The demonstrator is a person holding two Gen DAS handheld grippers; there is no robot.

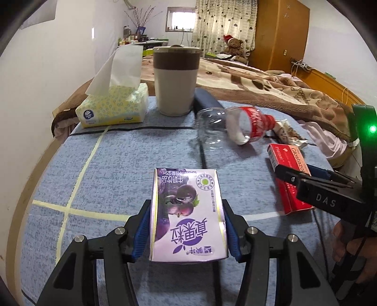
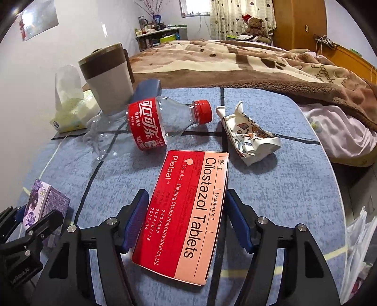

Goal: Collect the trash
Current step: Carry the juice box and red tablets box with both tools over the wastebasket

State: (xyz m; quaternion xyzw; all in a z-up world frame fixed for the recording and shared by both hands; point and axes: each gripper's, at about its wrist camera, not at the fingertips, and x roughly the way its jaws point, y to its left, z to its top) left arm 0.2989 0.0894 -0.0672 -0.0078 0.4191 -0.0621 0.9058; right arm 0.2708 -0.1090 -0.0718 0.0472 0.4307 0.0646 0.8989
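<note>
Left gripper point(image 1: 187, 226) is clamped on the purple milk carton point(image 1: 187, 216); right gripper point(image 2: 187, 221) sits open around the red Cilostazol tablet box point(image 2: 186, 211), pads not touching.

Far ahead of us stands a lidded cup point(image 1: 175, 81), a tissue pack point(image 1: 113, 107) just to its left. Beyond them we see a brown blanket point(image 2: 235, 63), a teddy bear point(image 1: 234, 47) and patterned curtains point(image 1: 221, 21).

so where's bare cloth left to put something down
Bare cloth lies between the tissue pack and the milk carton, left of the bottle. It is crowded on the right, where bottle, wrapper and red box cluster.
</note>
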